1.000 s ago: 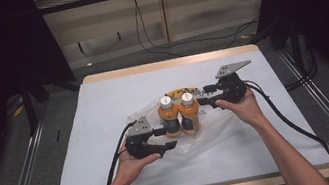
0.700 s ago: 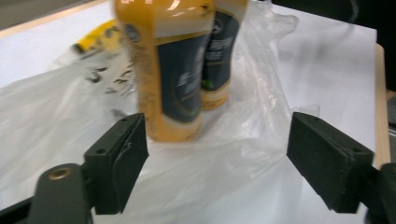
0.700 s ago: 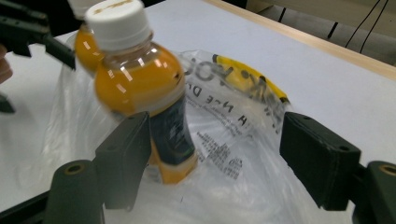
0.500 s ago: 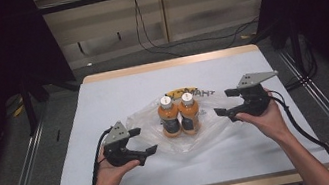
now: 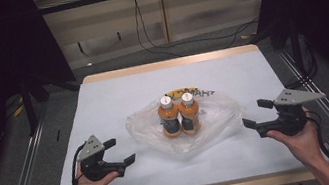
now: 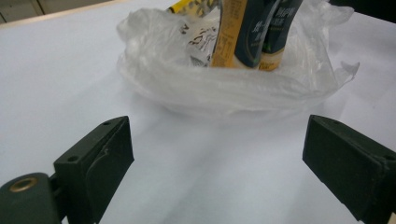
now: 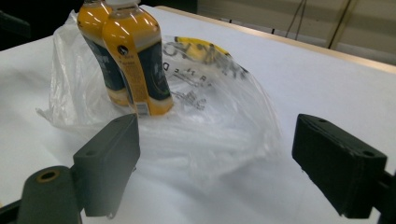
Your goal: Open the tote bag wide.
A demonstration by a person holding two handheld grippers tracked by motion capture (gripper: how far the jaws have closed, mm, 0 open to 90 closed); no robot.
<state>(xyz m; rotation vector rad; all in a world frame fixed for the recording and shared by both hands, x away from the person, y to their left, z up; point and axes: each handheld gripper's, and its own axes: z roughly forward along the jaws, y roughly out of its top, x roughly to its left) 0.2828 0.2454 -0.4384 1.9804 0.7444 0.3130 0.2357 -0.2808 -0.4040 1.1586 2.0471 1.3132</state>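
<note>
At the center of the high view, 2 orange bottles [image 5: 179,115] stand upright, touching side by side, inside a crumpled clear plastic bag [image 5: 217,119] on the white table [image 5: 117,95]. The left gripper [image 5: 120,151] sits lower left, the right gripper [image 5: 256,115] lower right, both well apart from the bag. Their jaws have just been opening and stand wide, holding nothing.

Bare white table [image 5: 118,100] lies in front of the left gripper [image 5: 121,152], so it could slide ahead until the crumpled plastic bag [image 5: 217,116] blocks it. The right gripper [image 5: 257,116] has the same bag just ahead. Two orange bottles [image 5: 179,115] stand upright inside the bag, between both grippers.
</note>
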